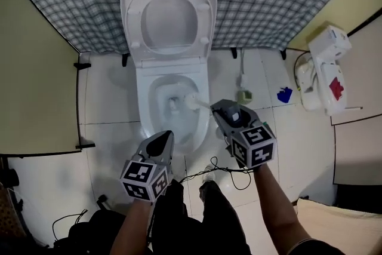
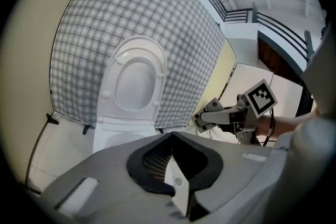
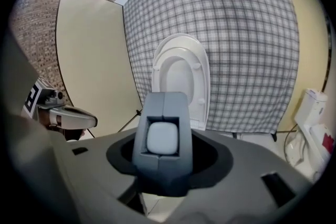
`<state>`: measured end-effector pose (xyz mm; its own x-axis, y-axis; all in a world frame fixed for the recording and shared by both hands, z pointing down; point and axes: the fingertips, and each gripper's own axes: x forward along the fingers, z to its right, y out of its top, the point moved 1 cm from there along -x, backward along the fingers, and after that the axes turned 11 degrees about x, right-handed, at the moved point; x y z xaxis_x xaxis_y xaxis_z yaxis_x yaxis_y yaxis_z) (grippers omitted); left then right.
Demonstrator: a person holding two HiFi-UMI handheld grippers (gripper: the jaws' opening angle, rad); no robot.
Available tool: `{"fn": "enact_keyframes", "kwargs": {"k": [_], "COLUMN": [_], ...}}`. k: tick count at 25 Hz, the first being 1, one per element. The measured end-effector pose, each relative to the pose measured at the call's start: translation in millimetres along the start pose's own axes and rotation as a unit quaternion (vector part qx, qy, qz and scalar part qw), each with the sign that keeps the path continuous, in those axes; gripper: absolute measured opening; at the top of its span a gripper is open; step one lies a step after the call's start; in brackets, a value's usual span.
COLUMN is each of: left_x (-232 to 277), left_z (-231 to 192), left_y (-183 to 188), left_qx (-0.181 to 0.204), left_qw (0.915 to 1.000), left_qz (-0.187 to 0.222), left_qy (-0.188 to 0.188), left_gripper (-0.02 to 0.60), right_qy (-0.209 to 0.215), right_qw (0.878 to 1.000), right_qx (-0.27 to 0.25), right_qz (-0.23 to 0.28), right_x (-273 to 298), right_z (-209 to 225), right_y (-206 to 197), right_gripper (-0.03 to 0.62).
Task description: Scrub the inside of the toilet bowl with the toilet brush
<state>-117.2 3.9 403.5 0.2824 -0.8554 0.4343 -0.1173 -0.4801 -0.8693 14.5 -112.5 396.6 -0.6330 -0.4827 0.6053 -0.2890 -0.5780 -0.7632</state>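
Note:
The white toilet (image 1: pixel 143 98) stands with lid and seat (image 1: pixel 169 6) raised against a checked curtain. In the head view, the white head of the toilet brush (image 1: pixel 190 101) is down inside the bowl on its right side. Its handle runs back into my right gripper (image 1: pixel 216 109), which is shut on it. The right gripper view shows the handle's pale end (image 3: pixel 161 138) clamped between the grey jaws. My left gripper (image 1: pixel 163 141) is shut and holds nothing, hovering over the bowl's front rim. The raised lid (image 2: pixel 134 81) and my right gripper (image 2: pixel 203 119) appear in the left gripper view.
A brush holder (image 1: pixel 244 94) and a small blue object (image 1: pixel 285 94) sit on the tiled floor right of the toilet. A white unit with a red patch (image 1: pixel 325 71) stands further right. Cables (image 1: pixel 230 171) lie near the person's legs. Beige wall panels close both sides.

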Motion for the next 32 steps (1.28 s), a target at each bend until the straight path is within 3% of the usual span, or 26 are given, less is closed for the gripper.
{"fn": "enact_keyframes", "kwargs": {"k": [8,15,22,32], "left_x": [3.8,33.2,40.8,50.0], "left_z": [-52.7,-81.5,-95.9,-120.5], "left_y": [-14.5,-54.7,-83.3,-98.7], "left_qx": [-0.013,-0.037,-0.066,-0.060], "left_qw": [0.9996,0.9977,0.9963,0.9973], "left_qz": [-0.013,-0.034,-0.036,-0.040], "left_qy": [0.022,0.046,0.041,0.015], "left_gripper": [-0.011,-0.011,-0.011,-0.011], "right_qy": [0.027,0.049,0.047,0.074], "right_qw": [0.999,0.997,0.998,0.997], "right_qx": [0.025,0.013,0.002,-0.022], "right_qz": [-0.038,-0.058,-0.049,-0.031], "right_x": [82.1,166.9,223.4,254.3], "right_z": [-30.9,-29.2,-30.5,-69.0], "right_y": [-27.6,-48.7,-52.4,-51.7], "right_gripper": [0.222,0.222,0.222,0.222]}}
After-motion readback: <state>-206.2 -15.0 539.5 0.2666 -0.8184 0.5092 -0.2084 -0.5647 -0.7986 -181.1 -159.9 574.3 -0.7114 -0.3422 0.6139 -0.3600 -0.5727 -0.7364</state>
